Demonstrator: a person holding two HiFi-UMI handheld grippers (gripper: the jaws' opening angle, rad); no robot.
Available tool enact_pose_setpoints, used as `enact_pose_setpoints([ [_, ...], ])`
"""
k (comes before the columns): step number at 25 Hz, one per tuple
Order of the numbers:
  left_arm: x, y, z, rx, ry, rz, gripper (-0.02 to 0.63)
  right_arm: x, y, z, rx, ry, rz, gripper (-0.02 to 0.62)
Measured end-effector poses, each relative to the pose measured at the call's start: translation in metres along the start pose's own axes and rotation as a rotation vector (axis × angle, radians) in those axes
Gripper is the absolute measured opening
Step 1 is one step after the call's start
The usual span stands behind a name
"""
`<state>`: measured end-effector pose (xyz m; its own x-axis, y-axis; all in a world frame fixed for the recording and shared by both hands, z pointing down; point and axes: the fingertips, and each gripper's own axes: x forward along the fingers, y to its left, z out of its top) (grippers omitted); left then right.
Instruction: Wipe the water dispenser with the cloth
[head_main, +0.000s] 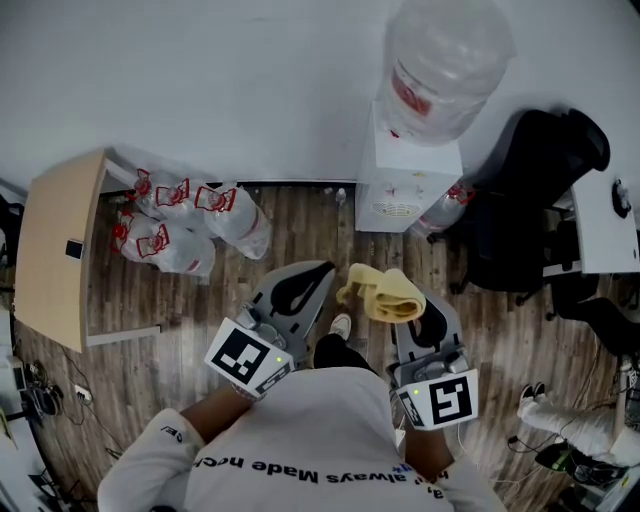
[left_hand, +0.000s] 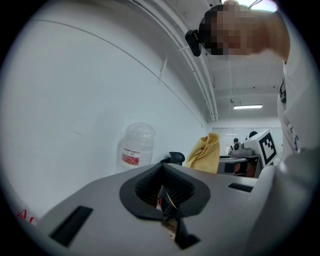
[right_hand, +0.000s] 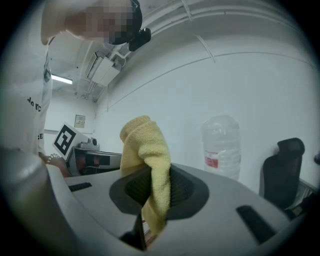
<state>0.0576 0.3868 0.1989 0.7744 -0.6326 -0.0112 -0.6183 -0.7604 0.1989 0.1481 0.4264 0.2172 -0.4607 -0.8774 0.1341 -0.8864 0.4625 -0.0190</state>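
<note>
Two grippers were up in front of the person, side by side above the wooden floor (head_main: 300, 225). The right gripper (right_hand: 150, 192) had its jaws clamped on the yellow cloth (right_hand: 145, 150), and the cloth stood bunched up out of the jaws and folded over at the top. In the head view that cloth flopped out past the jaw tips toward the left gripper (head_main: 305, 287), close beside it. Over on the left, the jaws were pressed together, pads meeting, as the left gripper view showed plainly.

And the target: the white water dispenser (head_main: 408, 185) stood at the far edge of the floor, right against the white wall (head_main: 250, 80), well apart from both grippers. A big clear bottle (head_main: 440, 60) with a red label sat upright on top of it. A black office chair (head_main: 530, 210) waited just beside the dispenser at its right, near the corner of a white desk (head_main: 600, 225). Along the same far edge, left of the dispenser, lay a heap of clear plastic bags (head_main: 190, 225) with red print, up against a light wooden table (head_main: 55, 250).
</note>
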Motion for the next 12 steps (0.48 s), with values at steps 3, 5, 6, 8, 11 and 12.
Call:
enact_pose_setpoints([
  [3,0.020,0.006,0.001,0.004,0.004,0.008,0.017,0.010,-0.018,0.001,0.005,-0.001,0.007,0.063],
  [5,0.032,0.010,0.002,0.007,0.005,0.012,0.017,0.017,-0.030,0.001,0.007,-0.001,0.012,0.063],
  [6,0.038,0.012,0.002,0.008,0.004,0.014,0.017,0.020,-0.035,0.001,0.007,0.000,0.014,0.063],
  [8,0.048,0.016,0.004,0.010,0.002,0.019,0.017,0.026,-0.045,0.002,0.006,0.000,0.017,0.063],
  [11,0.060,0.021,0.004,0.011,-0.001,0.028,0.017,0.032,-0.058,0.002,0.004,0.001,0.020,0.063],
  [12,0.064,0.022,0.004,0.009,-0.002,0.031,0.017,0.034,-0.061,0.003,0.003,0.001,0.021,0.063],
])
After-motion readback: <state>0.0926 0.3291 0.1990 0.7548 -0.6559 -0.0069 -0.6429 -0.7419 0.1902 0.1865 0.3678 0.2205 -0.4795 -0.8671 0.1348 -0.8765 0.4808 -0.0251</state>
